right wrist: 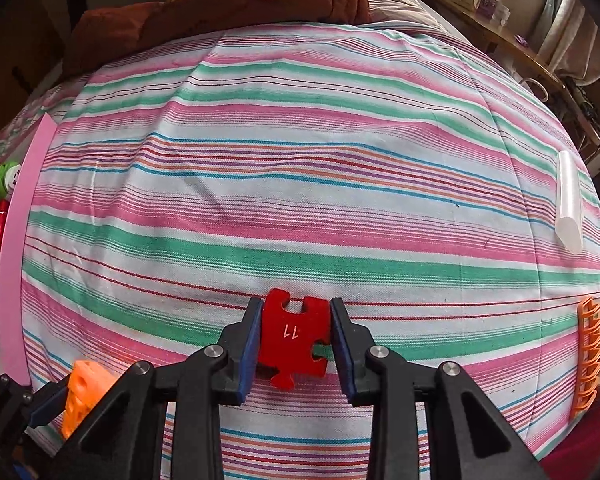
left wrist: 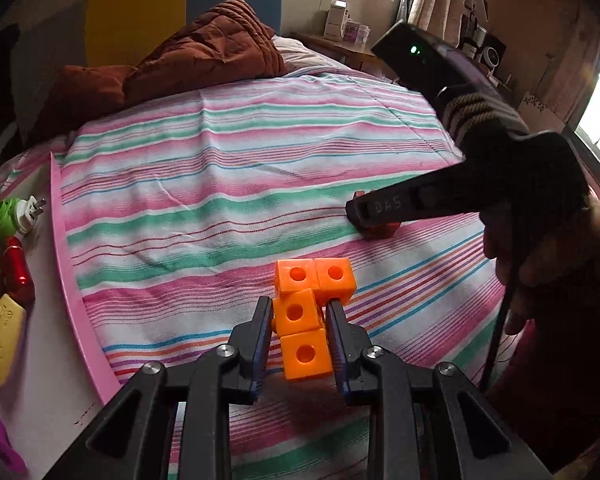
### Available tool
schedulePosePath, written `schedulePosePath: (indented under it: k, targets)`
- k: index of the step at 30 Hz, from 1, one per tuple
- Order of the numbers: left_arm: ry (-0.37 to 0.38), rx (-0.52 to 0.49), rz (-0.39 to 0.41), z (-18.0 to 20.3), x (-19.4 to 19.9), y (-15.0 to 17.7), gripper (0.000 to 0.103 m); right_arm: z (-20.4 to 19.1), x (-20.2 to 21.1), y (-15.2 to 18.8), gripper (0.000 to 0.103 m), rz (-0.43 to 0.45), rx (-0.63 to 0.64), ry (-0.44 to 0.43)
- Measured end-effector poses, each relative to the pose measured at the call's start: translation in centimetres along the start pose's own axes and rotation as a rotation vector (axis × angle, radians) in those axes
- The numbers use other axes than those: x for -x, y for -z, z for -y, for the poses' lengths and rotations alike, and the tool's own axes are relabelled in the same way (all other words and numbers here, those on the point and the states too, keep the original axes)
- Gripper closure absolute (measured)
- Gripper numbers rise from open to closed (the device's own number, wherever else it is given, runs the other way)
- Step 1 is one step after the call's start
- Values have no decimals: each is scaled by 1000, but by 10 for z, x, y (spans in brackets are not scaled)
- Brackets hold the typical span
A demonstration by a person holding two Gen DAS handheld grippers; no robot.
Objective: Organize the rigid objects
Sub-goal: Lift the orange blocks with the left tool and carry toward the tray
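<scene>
Two grippers were at work over the striped bedspread (right wrist: pixel 300 152), each closed on a toy. The left gripper (left wrist: pixel 298 320) had its fingers drawn in narrow around the cluster of orange cubes (left wrist: pixel 310 300), four joined blocks with round holes; the pads pressed the sides of the two nearer cubes, and the cluster sat low over the bedspread toward its near edge. The right gripper (right wrist: pixel 296 332) pointed steeply down and gripped the red puzzle piece (right wrist: pixel 294 340), marked with the number 11, between blue-edged pads that touched its left and right edges; the piece sat flat against the cloth. From the left wrist view, the right gripper and the gloved hand (left wrist: pixel 520 168) holding it stood beyond and to the right of the cubes. A pink tray (left wrist: pixel 70 280) lay along the bed's left side, with a yellow soap-shaped thing (left wrist: pixel 0 344) and a green plug (left wrist: pixel 16 212) left of it. A clear plastic tube (right wrist: pixel 568 204) rested well apart on the right.
</scene>
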State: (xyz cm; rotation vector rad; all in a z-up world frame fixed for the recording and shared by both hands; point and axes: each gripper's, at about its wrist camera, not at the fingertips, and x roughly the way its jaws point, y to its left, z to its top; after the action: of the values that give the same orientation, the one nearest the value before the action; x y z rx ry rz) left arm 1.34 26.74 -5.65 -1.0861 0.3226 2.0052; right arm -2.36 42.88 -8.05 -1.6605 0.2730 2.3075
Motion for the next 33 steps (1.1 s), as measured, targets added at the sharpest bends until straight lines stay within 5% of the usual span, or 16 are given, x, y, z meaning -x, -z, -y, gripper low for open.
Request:
schedulePosePath:
  k: [15, 33]
  targets:
    - [-30, 42, 104, -10, 57, -6, 76, -5, -3, 3, 71, 20, 61, 50]
    - [-129, 177, 147, -70, 89, 7, 76, -11, -2, 3, 71, 30, 87, 78]
